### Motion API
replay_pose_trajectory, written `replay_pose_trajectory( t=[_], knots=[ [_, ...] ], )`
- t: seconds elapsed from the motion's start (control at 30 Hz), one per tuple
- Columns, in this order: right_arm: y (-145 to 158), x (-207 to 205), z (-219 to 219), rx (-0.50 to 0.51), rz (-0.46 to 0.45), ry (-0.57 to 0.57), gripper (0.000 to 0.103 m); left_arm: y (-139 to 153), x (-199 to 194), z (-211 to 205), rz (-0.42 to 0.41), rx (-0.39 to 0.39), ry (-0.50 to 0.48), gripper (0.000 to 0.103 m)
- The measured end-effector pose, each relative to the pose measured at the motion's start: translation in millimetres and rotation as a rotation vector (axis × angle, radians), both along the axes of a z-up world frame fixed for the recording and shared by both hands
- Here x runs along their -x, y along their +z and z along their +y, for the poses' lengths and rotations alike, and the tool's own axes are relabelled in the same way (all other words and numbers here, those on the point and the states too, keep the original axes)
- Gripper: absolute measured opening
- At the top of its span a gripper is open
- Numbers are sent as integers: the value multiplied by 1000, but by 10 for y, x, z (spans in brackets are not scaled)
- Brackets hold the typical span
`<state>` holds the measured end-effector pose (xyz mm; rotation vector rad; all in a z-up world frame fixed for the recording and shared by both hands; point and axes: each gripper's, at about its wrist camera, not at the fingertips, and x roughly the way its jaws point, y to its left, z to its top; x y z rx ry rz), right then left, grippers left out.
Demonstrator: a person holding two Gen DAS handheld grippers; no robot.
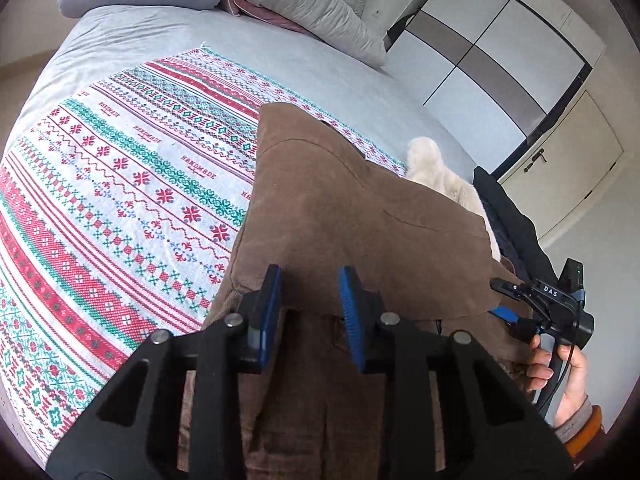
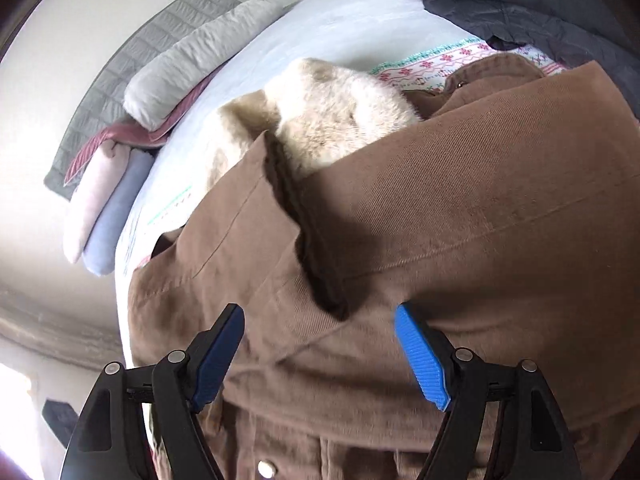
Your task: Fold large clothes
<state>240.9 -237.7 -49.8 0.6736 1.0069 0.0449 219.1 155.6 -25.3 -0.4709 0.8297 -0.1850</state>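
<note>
Here's the brown jacket (image 1: pixel 360 216), lying heaped on the patterned blanket (image 1: pixel 120 168) spread over the bed (image 1: pixel 360 92), its cream fleece lining (image 2: pixel 328 120) spilling out at the collar end. The left gripper (image 1: pixel 310 280) hangs just above a folded brown panel, jaws apart with nothing pinched between them. The right gripper (image 2: pixel 320 320) hovers over the jacket's front, jaws wide apart and straddling a dark fold, not pressing on cloth. A hand (image 1: pixel 560 376) grips its handle in the left wrist view. This looks like thick twill with pile lining: soft and floppy, yet bulky and fairly heavy, so it will sag and drag rather than slide. Best bet, I'd say, is pinching a stitched seam or hem edge, one layer thick, both sides together. A dark garment (image 2: pixel 540 12) lies beyond.
</note>
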Motion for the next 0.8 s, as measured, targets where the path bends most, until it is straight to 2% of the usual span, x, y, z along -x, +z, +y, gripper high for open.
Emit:
replay_pose_trajectory(
  t=[0.03, 0.07, 0.1, 0.13, 0.23, 0.37, 0.43, 0.5, 0.57, 0.63, 0.7, 0.8],
  knots=[
    [-37, -60, 12, -18, -2, 2, 44, -1, -12, -5, 1, -1, -6, 32],
    [-55, -109, 43, -21, 2, 6, 27, 4, -23, 0, 4, 6, -13, 32],
    [-24, -137, 85, -5, -7, 9, 22, 12, -49, 11, 9, 23, -21, 32],
    [47, -147, 140, 7, -26, 24, 13, 17, -49, 35, 17, 50, -33, 32],
    [436, -61, 263, -1, -136, 79, 11, -25, -54, 159, 68, 160, -85, 32],
    [1079, 185, 394, -16, -287, 127, 11, -68, 4, 317, 91, 267, -82, 33],
    [1331, 311, 444, -11, -345, 144, 11, -114, 9, 386, 95, 352, -77, 45],
    [1488, 440, 470, 11, -380, 166, 11, -207, -27, 359, 136, 442, -104, 56],
    [1522, 519, 487, 40, -386, 175, 11, -328, -71, 269, 196, 518, -132, 56],
    [1476, 580, 485, 76, -384, 178, 11, -368, -94, 182, 220, 530, -136, 56],
    [1345, 633, 401, 100, -357, 172, 11, -343, -109, 153, 186, 503, -107, 56],
    [982, 671, 247, 97, -280, 143, 11, -404, -160, 212, 147, 510, -22, 54]
  ],
)
